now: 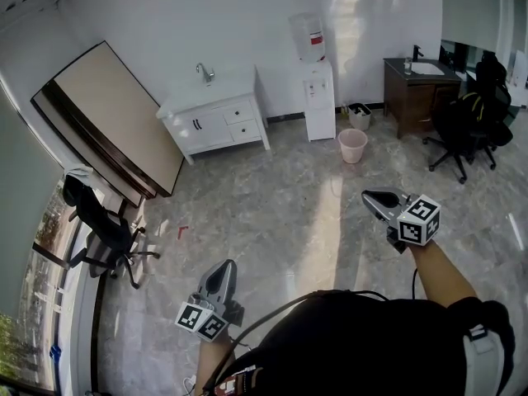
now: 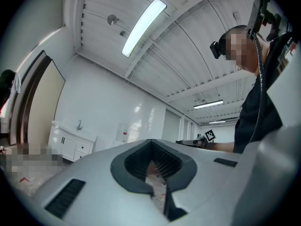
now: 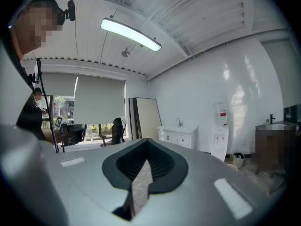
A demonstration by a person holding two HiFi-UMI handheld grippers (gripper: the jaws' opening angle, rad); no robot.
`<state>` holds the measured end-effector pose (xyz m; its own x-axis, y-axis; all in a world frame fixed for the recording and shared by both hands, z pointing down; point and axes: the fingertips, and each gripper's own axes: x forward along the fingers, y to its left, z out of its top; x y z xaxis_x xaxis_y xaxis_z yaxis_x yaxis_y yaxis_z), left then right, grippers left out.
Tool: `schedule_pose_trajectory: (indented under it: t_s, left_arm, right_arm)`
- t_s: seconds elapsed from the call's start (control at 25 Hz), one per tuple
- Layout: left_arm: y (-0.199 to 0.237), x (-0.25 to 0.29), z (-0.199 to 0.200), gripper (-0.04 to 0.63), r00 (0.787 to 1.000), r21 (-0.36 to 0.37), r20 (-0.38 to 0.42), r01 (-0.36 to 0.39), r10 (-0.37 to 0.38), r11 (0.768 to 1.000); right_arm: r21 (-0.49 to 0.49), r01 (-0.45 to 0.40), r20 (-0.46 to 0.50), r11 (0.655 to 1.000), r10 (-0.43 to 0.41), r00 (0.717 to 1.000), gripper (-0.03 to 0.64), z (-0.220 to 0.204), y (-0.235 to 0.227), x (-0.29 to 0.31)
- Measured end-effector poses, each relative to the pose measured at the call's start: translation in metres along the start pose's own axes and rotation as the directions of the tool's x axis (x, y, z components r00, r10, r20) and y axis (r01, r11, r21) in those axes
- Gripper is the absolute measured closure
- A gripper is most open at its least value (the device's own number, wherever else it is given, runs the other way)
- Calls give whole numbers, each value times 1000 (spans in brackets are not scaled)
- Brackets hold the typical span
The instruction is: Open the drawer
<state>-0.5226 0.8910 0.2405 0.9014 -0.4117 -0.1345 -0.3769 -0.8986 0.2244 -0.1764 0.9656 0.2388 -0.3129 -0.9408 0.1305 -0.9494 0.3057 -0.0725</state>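
Grey and clenched on nothing, the left claw (image 1: 223, 269) sits low and left of centre in the head view, aimed across the stone-patterned floor (image 1: 280, 205). Well beyond it, at the upper middle against the wall, stands the white cabinet (image 1: 198, 106) with a sink; its two drawers (image 1: 239, 112) look shut. At the right, the right claw (image 1: 373, 196) is likewise clenched and empty. This reads as the approach step, with nothing reached. Next, I judge, comes closing the distance, unclenching one claw and taking a drawer handle. Which drawer is meant I cannot tell.
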Motion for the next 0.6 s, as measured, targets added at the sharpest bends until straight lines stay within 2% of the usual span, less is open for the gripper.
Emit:
schedule_pose_trajectory:
  t_s: [0.28, 0.6]
  left_arm:
    - [32, 33, -8, 595, 998, -5, -12, -65, 65, 998]
    - [40, 140, -5, 595, 991, 23, 22, -131, 130, 991]
  right_arm:
    - [8, -52, 7, 999, 52, 999, 623, 3, -44, 47]
    - [-16, -144, 0, 989, 144, 990, 623, 27, -153, 98]
